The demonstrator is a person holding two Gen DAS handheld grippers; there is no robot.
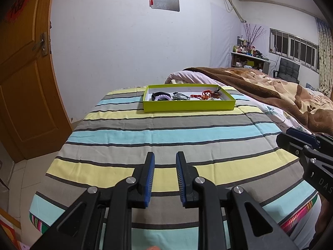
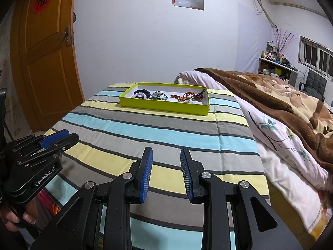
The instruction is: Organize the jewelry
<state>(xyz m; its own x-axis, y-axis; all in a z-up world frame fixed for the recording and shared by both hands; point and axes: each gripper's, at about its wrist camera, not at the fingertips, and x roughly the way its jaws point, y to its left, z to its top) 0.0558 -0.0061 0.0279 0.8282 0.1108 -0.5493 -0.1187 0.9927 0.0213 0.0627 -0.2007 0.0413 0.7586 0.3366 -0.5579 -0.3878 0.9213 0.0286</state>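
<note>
1. Two grippers are in my hands, and neither carries anything. From the left wrist view, my left gripper (image 1: 165, 160) hovers over the near part of the striped cloth (image 1: 166, 133), its blue-padded fingers spread with only cloth showing between them.
2. Same view: the green tray (image 1: 188, 105) sits at the far edge of the striped cloth, roughly centred, well apart from my fingers. Inside lie a black-and-lavender band (image 1: 161, 97) toward the tray's left end, grey pieces (image 1: 180, 96) in the middle, and red and orange cords (image 1: 208, 94) toward the right end. My right gripper (image 1: 299, 138) pokes in at the cloth's right edge; from here I cannot tell its gap.
3. From the right wrist view, my right gripper (image 2: 166, 156) is also spread wide and empty above the near half of the cloth. The tray sits far ahead, slightly left of my line. The left gripper shows at the left edge, held by a hand (image 2: 14, 218).
4. My judgement: all the jewelry appears to be in the tray, bunched rather than sorted, so I am either starting or resting between picks.
5. Next I would reach forward over the tray rim, descend onto one piece, and close gently; the cords look tangle-prone, so I would lift slowly.
</note>
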